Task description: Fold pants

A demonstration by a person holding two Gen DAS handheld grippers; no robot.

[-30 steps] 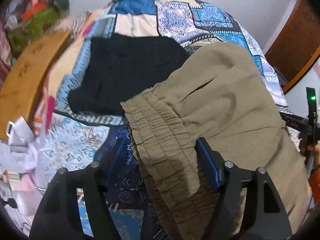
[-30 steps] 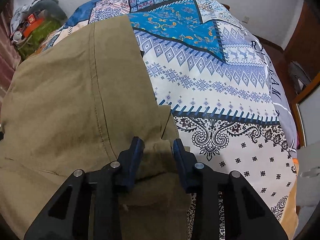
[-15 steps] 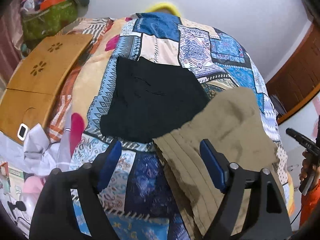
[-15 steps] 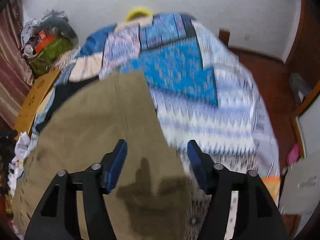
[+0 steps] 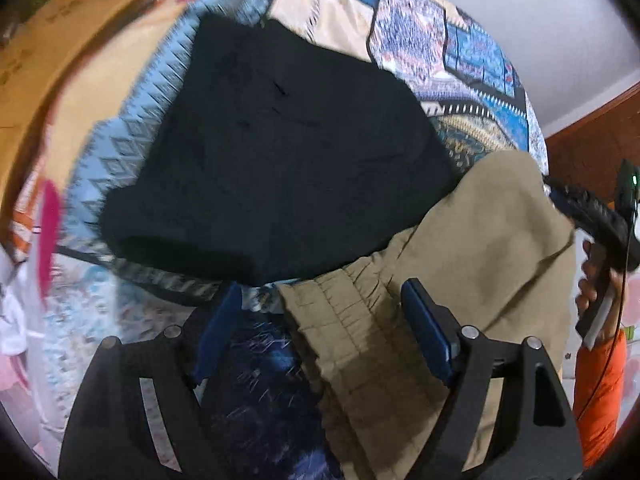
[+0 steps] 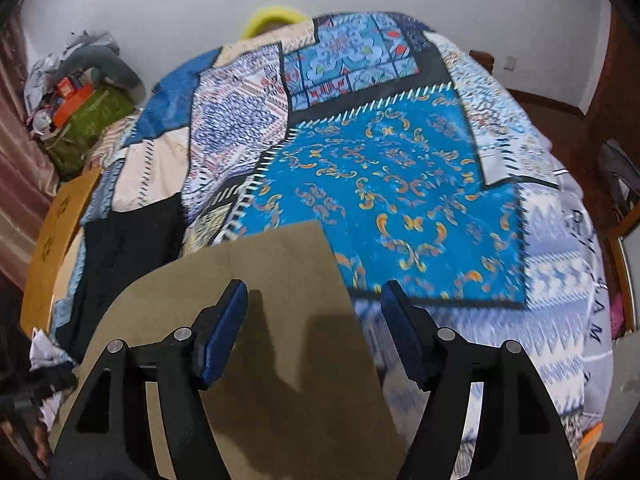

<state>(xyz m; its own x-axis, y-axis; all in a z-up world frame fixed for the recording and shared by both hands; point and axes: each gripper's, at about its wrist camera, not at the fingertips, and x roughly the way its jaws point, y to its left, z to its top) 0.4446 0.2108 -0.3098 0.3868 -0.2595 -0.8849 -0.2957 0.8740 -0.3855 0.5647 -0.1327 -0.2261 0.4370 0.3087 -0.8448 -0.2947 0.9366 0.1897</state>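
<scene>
The olive-khaki pants [image 5: 472, 264] lie folded on the patterned bedspread [image 5: 472, 52]. Their gathered elastic waistband [image 5: 340, 312] sits between my left gripper's [image 5: 320, 320] blue pads, which stand wide apart and hold nothing. In the right wrist view the pants [image 6: 256, 288] lie flat below my right gripper [image 6: 314, 324], which is open and empty above the cloth, its shadow on the fabric. The right gripper also shows in the left wrist view [image 5: 592, 220], held by a hand at the right edge.
A folded black garment [image 5: 280, 160] lies just beyond the khaki pants, touching them. A wooden board [image 5: 44, 60] lies at the bed's left side. A green bag and clutter [image 6: 80, 112] sit in the far left corner. A wooden door [image 5: 596, 152] stands at right.
Both grippers let go of the khaki pants and opened, then lifted. The left one has since dropped closer again over the waistband. The right one has moved further back over the pants.
</scene>
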